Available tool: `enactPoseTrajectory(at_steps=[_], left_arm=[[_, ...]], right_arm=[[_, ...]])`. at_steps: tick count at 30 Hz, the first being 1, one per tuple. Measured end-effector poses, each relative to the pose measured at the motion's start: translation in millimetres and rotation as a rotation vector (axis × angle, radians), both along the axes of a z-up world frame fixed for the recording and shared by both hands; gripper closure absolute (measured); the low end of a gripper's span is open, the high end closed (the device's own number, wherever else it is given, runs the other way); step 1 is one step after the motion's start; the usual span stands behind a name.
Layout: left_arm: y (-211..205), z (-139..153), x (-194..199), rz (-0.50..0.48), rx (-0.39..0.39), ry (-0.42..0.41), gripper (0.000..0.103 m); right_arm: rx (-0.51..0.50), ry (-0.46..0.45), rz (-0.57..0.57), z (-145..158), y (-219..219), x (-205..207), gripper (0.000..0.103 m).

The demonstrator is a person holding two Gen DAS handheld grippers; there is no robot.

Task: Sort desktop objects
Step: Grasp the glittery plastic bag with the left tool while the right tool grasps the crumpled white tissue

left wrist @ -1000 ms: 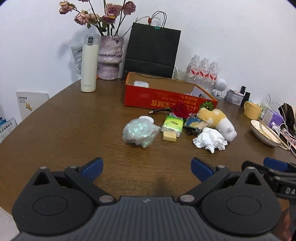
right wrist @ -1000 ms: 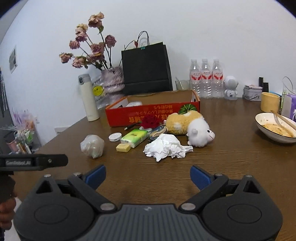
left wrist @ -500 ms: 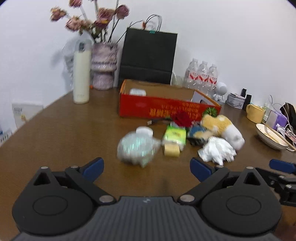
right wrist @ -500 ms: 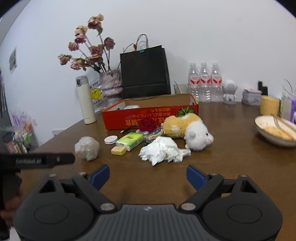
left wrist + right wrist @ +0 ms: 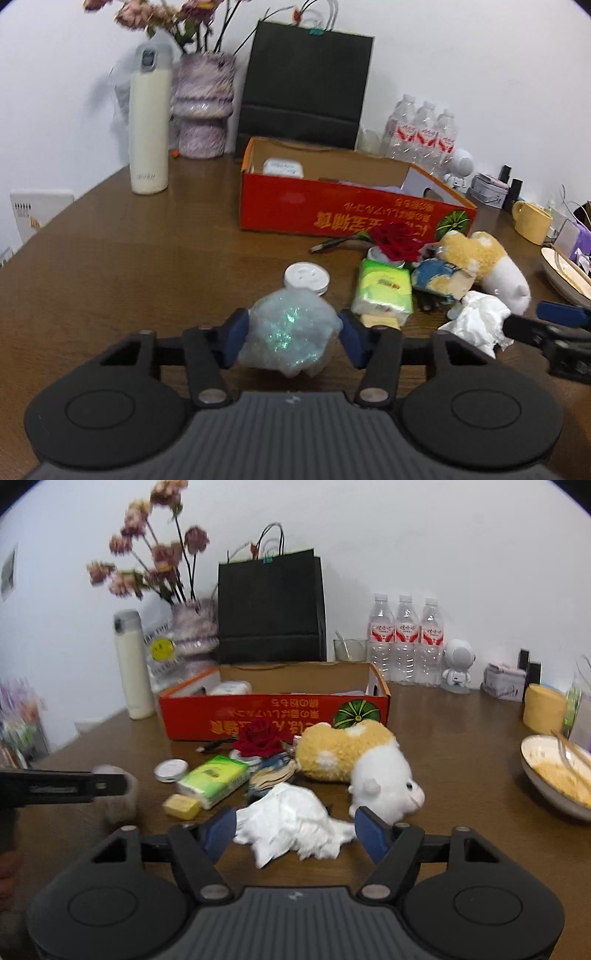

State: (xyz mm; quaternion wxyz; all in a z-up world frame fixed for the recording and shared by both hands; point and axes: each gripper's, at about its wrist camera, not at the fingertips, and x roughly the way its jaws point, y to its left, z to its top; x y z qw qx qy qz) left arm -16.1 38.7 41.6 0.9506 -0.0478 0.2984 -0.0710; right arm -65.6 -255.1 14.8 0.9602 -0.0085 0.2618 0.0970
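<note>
On the worktop (image 5: 122, 258), the crumpled plastic bag (image 5: 290, 332), judged light, soft and slippery, sits pinched across its middle by the just-closing left tool (image 5: 290, 338), while the right tool (image 5: 293, 830), angled downward, narrows around the limp crumpled tissue (image 5: 291, 821), contact uncertain.

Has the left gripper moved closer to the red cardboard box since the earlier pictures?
Yes. The left gripper has advanced toward the red cardboard box, which looks larger now. Its jaws have just been closing and now flank the crumpled clear plastic ball.
</note>
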Motion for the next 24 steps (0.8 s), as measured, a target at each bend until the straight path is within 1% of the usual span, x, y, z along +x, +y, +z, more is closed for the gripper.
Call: enactPoseTrajectory(at_steps=[2,3,4,5,6,8,9,11,12,14,15,16,18,19,20,22,23,24], left_arm=[[4,-2,0,-0.017,-0.005,-0.002,0.053],[5,-2,-1,-0.023,-0.003,-0.005,0.054],[5,-3,-1,-0.029,-0.001,-0.010,0.058],[6,-3,-2,-0.031,-0.002,-0.015,0.062],[7,-3,-3,-0.025,-0.006,-0.021,0.065],[11,1,-7,-0.009,-0.028,-0.038,0.074],[14,3,-9,-0.007,-0.037,-0.046,0.075],[17,10,-15,-0.009,-0.054,-0.055,0.077],[19,14,-21,-0.019,-0.061,-0.064,0.077],[23,20,-34,-0.070,-0.073,-0.086,0.077],[23,20,-39,-0.118,-0.074,-0.083,0.076],[22,19,-43,-0.169,-0.068,-0.066,0.075],[15,14,-51,-0.223,-0.054,-0.034,0.072],[10,11,-55,-0.254,-0.046,-0.028,0.067],[6,7,-60,-0.285,-0.031,-0.027,0.055],[-3,3,-66,-0.291,0.031,-0.047,0.048],[-5,4,-68,-0.289,0.059,-0.072,0.044],[-5,5,-70,-0.282,0.066,-0.087,0.040]], right_arm=[[-0.008,0.039,0.006,-3,4,17,0.037],[-0.012,0.056,0.011,-6,7,25,0.040],[-0.022,0.072,0.014,-8,10,31,0.042],[-0.038,0.093,0.014,-11,13,37,0.047],[-0.052,0.115,0.015,-14,17,41,0.062],[-0.048,0.077,0.021,-10,18,35,0.087],[-0.074,0.049,0.032,-6,21,29,0.087],[-0.120,0.026,0.058,2,22,18,0.087],[-0.119,0.027,0.080,7,20,11,0.087],[-0.066,0.025,0.129,17,11,-7,0.087],[-0.045,0.037,0.160,20,8,-17,0.087],[-0.039,0.067,0.181,19,7,-24,0.087],[-0.038,0.138,0.202,12,7,-32,0.085],[-0.040,0.151,0.192,8,8,-35,0.084],[-0.039,0.161,0.176,4,10,-36,0.079],[-0.031,0.169,0.151,1,11,-35,0.077],[-0.021,0.168,0.138,2,10,-34,0.075],[-0.008,0.167,0.135,4,10,-33,0.069]])
